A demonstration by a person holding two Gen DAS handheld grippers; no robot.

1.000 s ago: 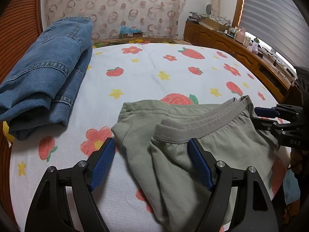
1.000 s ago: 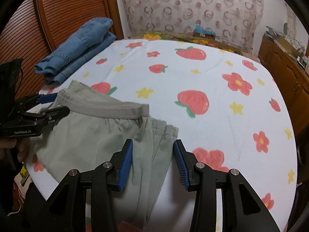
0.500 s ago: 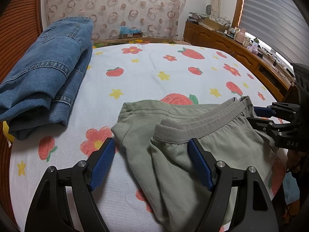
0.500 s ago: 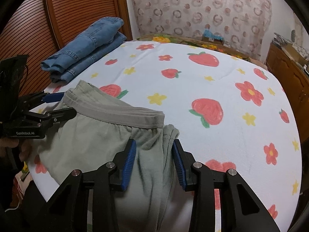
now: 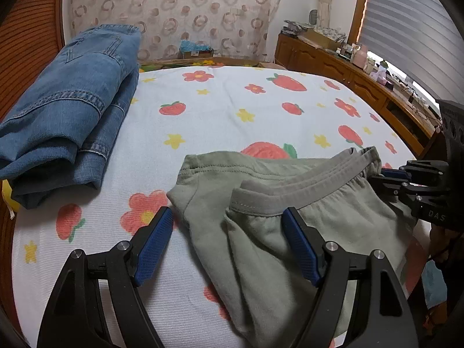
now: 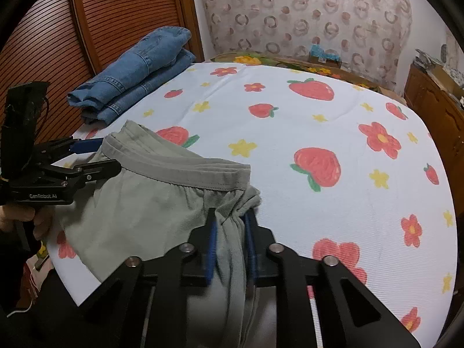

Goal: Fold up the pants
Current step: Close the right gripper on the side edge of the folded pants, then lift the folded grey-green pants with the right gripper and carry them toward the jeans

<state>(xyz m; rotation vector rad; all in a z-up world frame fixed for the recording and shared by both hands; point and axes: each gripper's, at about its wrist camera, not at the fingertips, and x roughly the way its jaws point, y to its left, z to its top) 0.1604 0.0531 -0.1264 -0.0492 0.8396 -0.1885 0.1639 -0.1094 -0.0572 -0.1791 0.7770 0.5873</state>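
1. My right tongs [image 6: 229, 232] blur at the pads, so I can't read their edges.
2. The green pants [image 6: 150, 208] run off the lower edge; their legs stay hidden from me.
3. Clutter on the sideboard [image 5: 359, 58] is too small to identify.

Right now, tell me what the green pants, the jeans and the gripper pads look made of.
Green pants: soft matte knit, likely cotton jersey; ribbed waistband, limp bunching.
Jeans: blue denim; faded patches, pale stitched seams, stiff thick folds.
Pads: blue, finely ridged, matte; probably rubber or plastic on black, seemingly plastic fingers.
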